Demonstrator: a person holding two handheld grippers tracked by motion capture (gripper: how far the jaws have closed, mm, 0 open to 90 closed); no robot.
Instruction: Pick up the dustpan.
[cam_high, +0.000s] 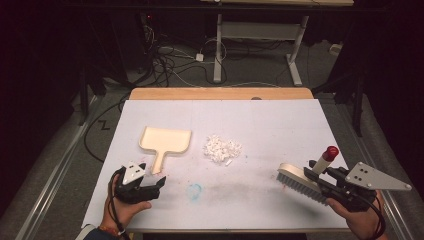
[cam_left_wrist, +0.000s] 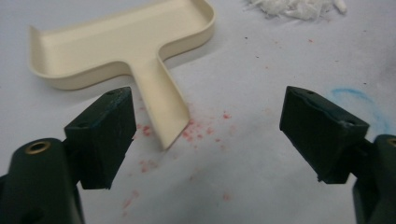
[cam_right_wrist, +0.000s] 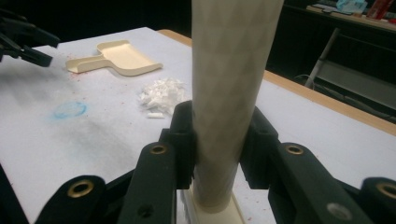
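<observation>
A cream dustpan (cam_high: 165, 141) lies flat on the white table cover, its handle (cam_left_wrist: 161, 105) pointing toward the person. My left gripper (cam_high: 152, 187) is open just short of the handle's tip, and the handle end lies ahead of its left jaw (cam_left_wrist: 105, 130). A small heap of white scraps (cam_high: 222, 149) sits right of the dustpan. My right gripper (cam_high: 327, 177) is shut on the cream handle (cam_right_wrist: 229, 93) of a brush (cam_high: 300, 181), which has a red cap (cam_high: 331, 151) and grey bristles resting near the table's right front.
A blue chalk-like ring (cam_high: 195, 190) and red specks (cam_left_wrist: 205, 130) mark the cover near the front. The wooden table edge (cam_high: 220, 93) runs along the back. Beyond it are cables on the floor and a white desk frame (cam_high: 260, 45).
</observation>
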